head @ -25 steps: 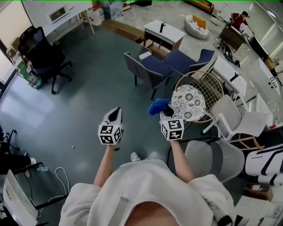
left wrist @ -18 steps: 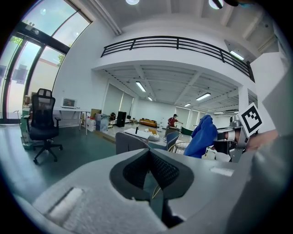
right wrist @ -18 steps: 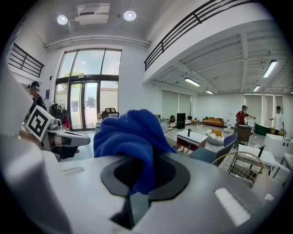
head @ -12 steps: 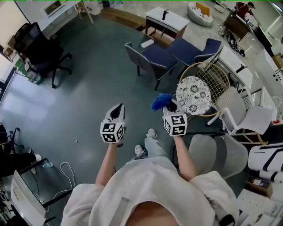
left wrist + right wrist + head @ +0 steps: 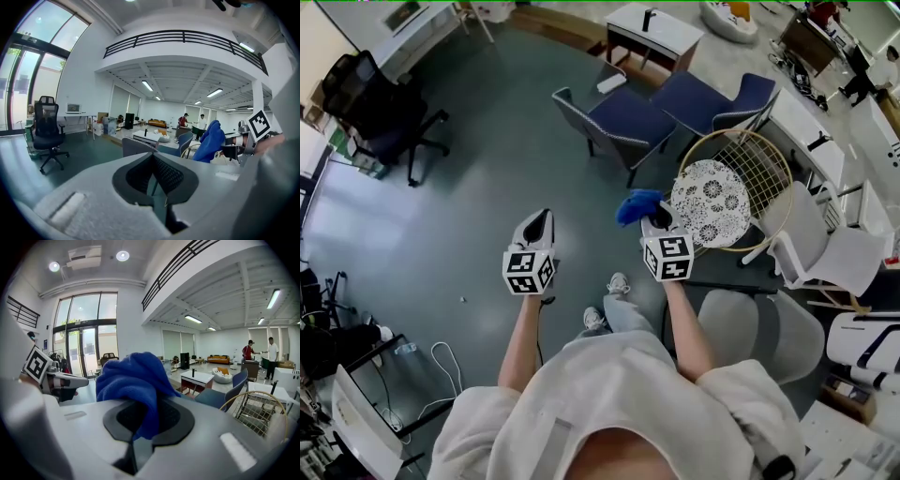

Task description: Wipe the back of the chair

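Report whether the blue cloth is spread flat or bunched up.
Bunched up. The blue fuzzy cloth rises as a crumpled lump from the right gripper, whose jaws are clamped on it.

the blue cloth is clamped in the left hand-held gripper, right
Not the left: the blue cloth is clamped in the right hand-held gripper, as the right gripper view shows. The left hand-held gripper is shut with nothing between its jaws.

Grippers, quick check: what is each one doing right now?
Left gripper: shut, nothing between its jaws.
Right gripper: shut on the blue cloth.
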